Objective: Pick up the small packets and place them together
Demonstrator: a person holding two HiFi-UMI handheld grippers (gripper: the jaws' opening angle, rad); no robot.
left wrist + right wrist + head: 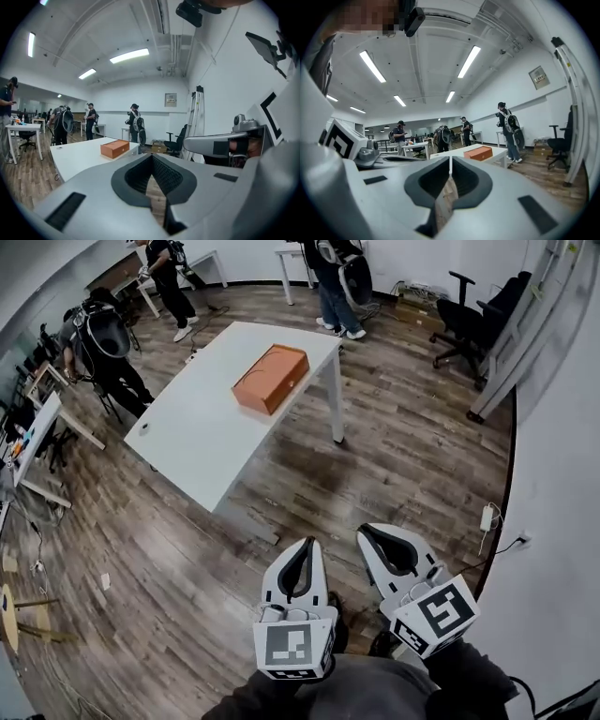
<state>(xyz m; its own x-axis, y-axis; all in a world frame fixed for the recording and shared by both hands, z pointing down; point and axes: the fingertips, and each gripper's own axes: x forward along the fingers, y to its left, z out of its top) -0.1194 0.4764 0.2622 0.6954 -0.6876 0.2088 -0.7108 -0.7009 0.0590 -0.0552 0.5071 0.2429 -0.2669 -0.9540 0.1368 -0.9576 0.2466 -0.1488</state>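
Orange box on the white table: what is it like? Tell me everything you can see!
The orange box is flat and rectangular, with darker orange sides and a thin curved line across its top. It looks like stiff cardboard, though that is hard to tell. It seems shut. It lies flat on the white table, near its far end. Only the table touches it, and nothing lies on top.

A small dark object point(143, 427) on the white rectangular table point(202, 442) is too small to be identified. The inside of the orange rectangular box point(271, 378) is concealed by its closed top. The dark sleeves point(473, 674) are cut off by the lower edge of the head view, and the standing person in blue jeans point(334, 298) by the upper edge.
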